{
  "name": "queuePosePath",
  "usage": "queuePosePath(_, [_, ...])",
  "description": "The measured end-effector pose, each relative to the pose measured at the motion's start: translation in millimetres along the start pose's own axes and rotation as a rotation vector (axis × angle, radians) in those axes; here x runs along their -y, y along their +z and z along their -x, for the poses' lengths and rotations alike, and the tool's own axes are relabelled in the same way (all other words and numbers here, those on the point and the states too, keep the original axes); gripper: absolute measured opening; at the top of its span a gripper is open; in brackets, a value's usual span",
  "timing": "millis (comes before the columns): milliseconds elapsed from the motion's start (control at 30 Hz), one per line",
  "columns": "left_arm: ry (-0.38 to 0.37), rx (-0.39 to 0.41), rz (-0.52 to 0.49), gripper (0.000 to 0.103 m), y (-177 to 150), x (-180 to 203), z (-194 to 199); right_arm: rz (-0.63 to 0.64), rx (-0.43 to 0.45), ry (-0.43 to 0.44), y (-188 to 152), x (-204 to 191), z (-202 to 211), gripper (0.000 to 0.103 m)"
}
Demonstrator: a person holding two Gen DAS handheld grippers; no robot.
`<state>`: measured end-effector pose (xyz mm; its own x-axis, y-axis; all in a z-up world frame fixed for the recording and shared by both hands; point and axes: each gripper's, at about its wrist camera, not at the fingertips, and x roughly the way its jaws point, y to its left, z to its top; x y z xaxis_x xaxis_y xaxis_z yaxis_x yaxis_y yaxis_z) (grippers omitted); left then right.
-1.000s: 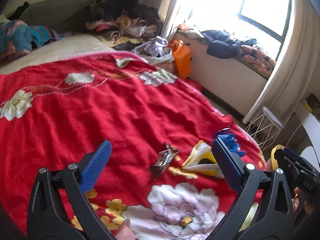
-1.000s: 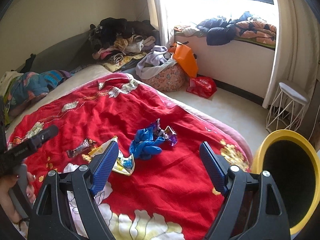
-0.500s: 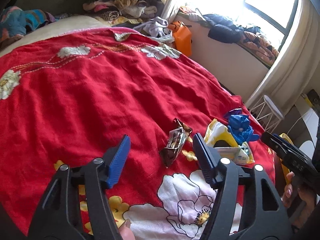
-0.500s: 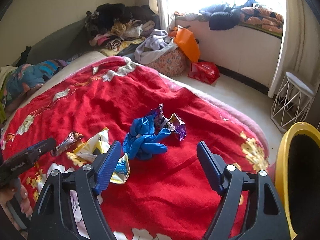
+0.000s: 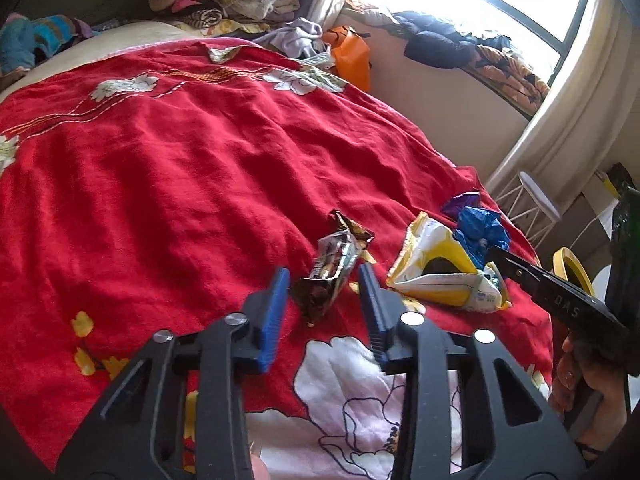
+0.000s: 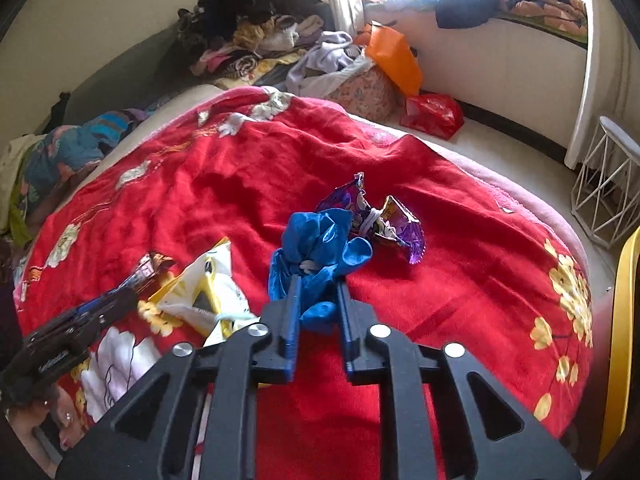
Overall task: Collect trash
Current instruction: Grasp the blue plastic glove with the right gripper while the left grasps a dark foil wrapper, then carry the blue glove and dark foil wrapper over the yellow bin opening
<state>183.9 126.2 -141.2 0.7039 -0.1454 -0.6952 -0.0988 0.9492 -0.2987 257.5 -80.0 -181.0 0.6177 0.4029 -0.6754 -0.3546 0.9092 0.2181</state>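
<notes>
Straddling the brown wrapper point(image 5: 334, 268), the left gripper point(image 5: 324, 280) stands apart, ready to pinch; the right gripper point(image 6: 318, 300) is clamped on the blue bag point(image 6: 316, 252) for lifting binward.

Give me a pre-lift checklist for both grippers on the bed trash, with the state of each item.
1. Right gripper jaws closed on the blue crumpled wrapper: ok, the blue plastic is pinched between them.
2. Left gripper straddles the brown snack wrapper: ok, the wrapper's near end lies between the jaws.
3. Left jaws gripping that wrapper: not ok, gaps show on both sides.
4. Purple wrapper free of the blue one: cannot tell, they touch and may lift together.
5. Yellow-and-white snack bag outside both jaws: ok, it lies between the two grippers.
6. Yellow bin within view for the drop: ok, its rim shows at the right edge.
</notes>
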Motion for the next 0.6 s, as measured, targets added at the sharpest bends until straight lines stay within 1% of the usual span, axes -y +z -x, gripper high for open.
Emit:
queuePosePath(133, [-0.016,-0.004,-0.008,0.015,0,3,1,-0.015,0.030,0.012,-10,5,17,0.012])
queuePosePath(233, [-0.032,0.005,-0.017,0.012,1,5,4,-0.032,0.043,0.027,-20,10,33,0.012])
queuePosePath(433, [-0.062,0.042,-0.028,0.011,7,15,18,-0.016,0.071,0.036,-24,12,59,0.011])
queuePosePath(600, [-0.085,0.078,-0.029,0.011,14,22,32,-0.024,0.063,0.045,-30,13,71,0.010])
